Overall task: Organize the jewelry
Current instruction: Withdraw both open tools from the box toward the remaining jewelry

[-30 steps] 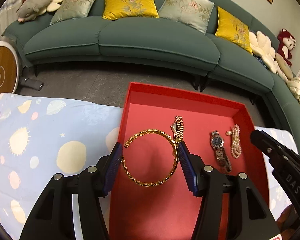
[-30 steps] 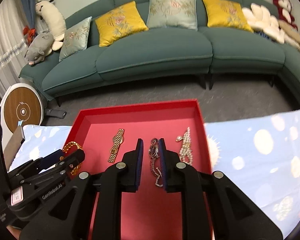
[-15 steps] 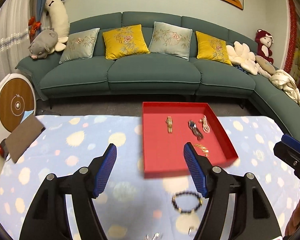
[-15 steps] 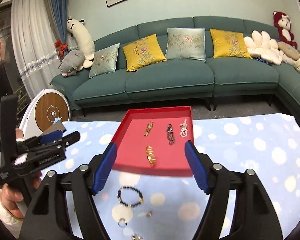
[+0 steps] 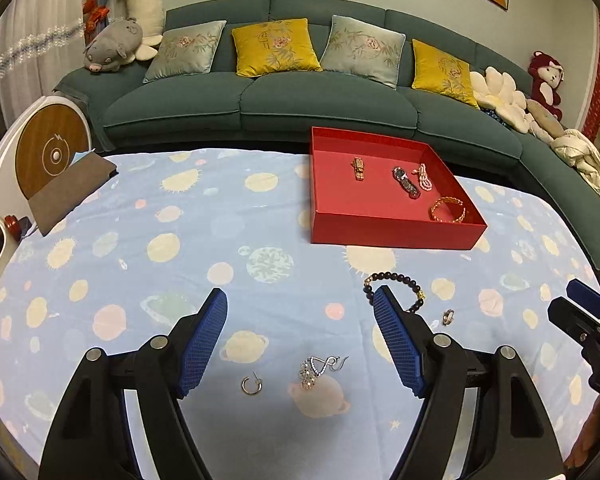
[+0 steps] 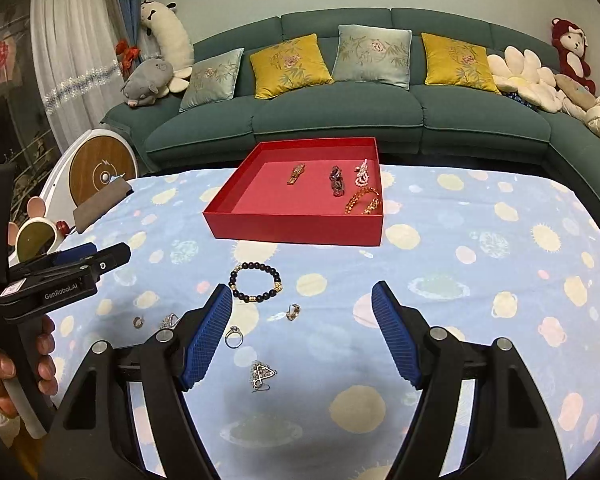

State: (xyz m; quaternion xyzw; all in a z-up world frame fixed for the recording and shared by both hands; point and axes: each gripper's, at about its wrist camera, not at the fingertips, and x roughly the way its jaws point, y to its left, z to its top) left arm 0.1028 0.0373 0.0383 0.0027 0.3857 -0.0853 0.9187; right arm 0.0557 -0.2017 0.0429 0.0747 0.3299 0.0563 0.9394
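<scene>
A red tray at the table's far side holds a gold watch, a silver watch, a pearl piece and a gold chain bracelet. On the cloth lie a dark bead bracelet, a hoop earring, a crystal pendant, small rings and a triangular earring. My left gripper is open and empty above the hoop and pendant. My right gripper is open and empty above the rings.
A blue planet-print cloth covers the table. A brown notebook and a round wooden-faced device are at the far left. A green sofa with cushions runs behind. A mug stands at the left edge.
Both grippers have pulled back from the tray to the near side of the table. The right gripper has opened and let go of the silver watch. The gold chain bracelet now lies in the tray.
</scene>
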